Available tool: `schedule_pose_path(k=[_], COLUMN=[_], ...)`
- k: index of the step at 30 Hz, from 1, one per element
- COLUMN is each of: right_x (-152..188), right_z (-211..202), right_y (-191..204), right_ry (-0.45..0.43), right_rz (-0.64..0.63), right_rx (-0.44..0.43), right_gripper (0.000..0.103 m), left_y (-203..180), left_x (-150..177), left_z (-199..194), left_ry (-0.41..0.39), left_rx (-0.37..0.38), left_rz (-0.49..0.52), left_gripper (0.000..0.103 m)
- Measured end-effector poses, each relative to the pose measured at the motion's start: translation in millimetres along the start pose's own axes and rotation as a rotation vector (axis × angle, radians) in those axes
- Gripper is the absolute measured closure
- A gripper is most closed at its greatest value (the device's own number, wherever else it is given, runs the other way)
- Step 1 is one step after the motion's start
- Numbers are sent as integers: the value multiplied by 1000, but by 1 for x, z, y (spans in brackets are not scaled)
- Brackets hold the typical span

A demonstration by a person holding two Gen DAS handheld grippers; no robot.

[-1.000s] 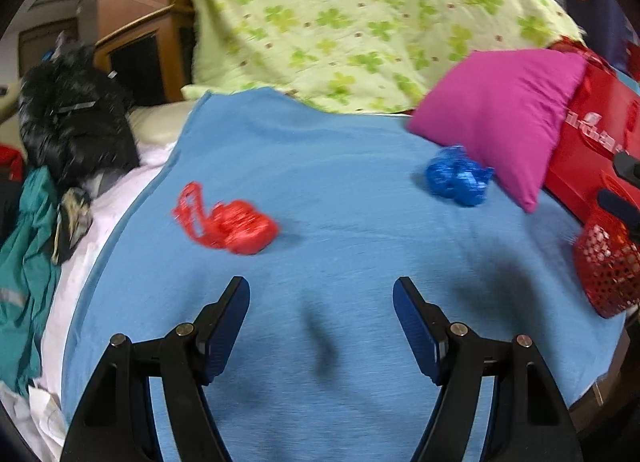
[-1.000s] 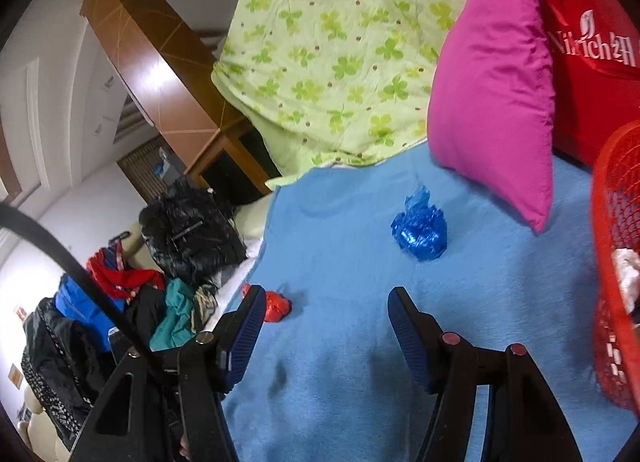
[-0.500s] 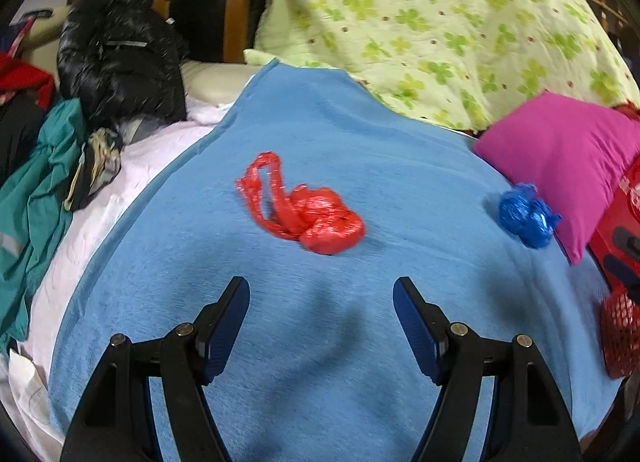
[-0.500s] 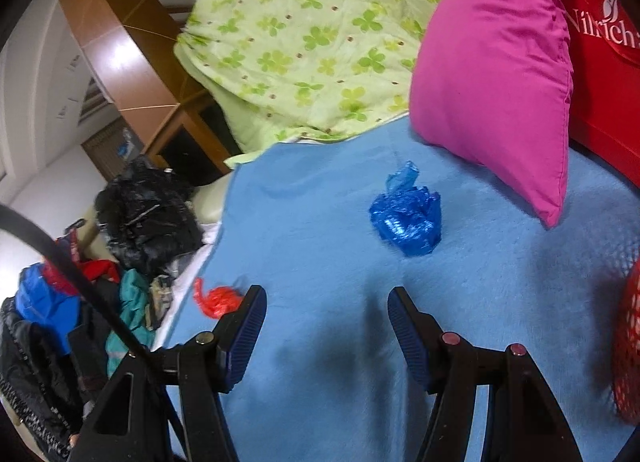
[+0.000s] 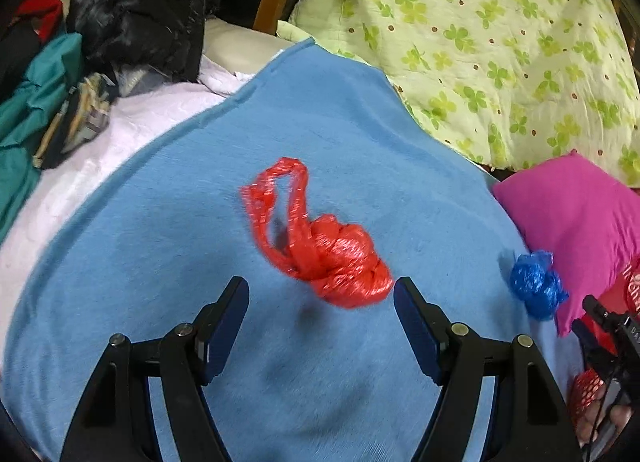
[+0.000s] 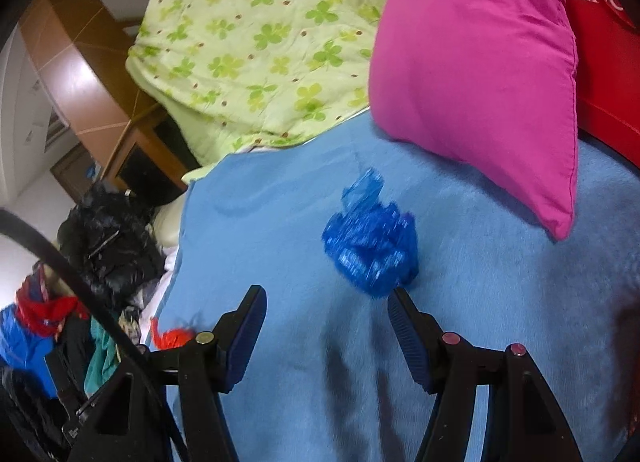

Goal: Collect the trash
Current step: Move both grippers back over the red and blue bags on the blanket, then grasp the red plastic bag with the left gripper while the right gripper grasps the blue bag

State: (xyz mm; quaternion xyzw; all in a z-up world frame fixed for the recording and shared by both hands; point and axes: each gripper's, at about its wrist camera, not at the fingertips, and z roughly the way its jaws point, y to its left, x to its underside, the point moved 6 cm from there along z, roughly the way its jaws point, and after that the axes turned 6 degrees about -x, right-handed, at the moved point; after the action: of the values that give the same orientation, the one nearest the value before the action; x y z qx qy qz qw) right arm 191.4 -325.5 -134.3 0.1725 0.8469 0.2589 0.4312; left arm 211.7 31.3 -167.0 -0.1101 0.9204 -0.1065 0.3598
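So we're basically at the start of the pickup here. Both bits of trash are lying loose on the blue blanket [image 5: 168, 246], nothing grabbed yet. Our left gripper [image 5: 320, 294] has its jaws spread wide with nothing between them, and the red plastic bag [image 5: 340, 258] sits just past the tips, its knotted end close to the right-hand finger. Our right gripper [image 6: 326, 302] is open too, with the blue plastic bag [image 6: 370, 246] right ahead of its tips, near the corner of the pink pillow [image 6: 480, 74]. As far as we can judge, both grabs and the drop-off are left to do.

The left view catches a bit of a red mesh basket [image 5: 588, 394] at the lower right edge, probably where the trash goes. The right view doesn't show it at all, but it does show the red box [image 6: 600, 62] behind the pillow.
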Motion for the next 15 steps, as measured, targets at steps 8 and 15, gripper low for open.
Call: schedule_pose_path(k=[8,15], right_x=[-24,-32], right_z=[24,53], right_y=[-30,-36], right_ry=[-22,-4], right_rz=[6,-33], right_rx=[47,64], right_gripper=[36,37], left_y=[-15,-28], left_x=[-12,-15], left_z=[25,45], left_ry=[-5,-3], left_rx=[14,-9], left_rz=[2,56], left_gripper=[26,26])
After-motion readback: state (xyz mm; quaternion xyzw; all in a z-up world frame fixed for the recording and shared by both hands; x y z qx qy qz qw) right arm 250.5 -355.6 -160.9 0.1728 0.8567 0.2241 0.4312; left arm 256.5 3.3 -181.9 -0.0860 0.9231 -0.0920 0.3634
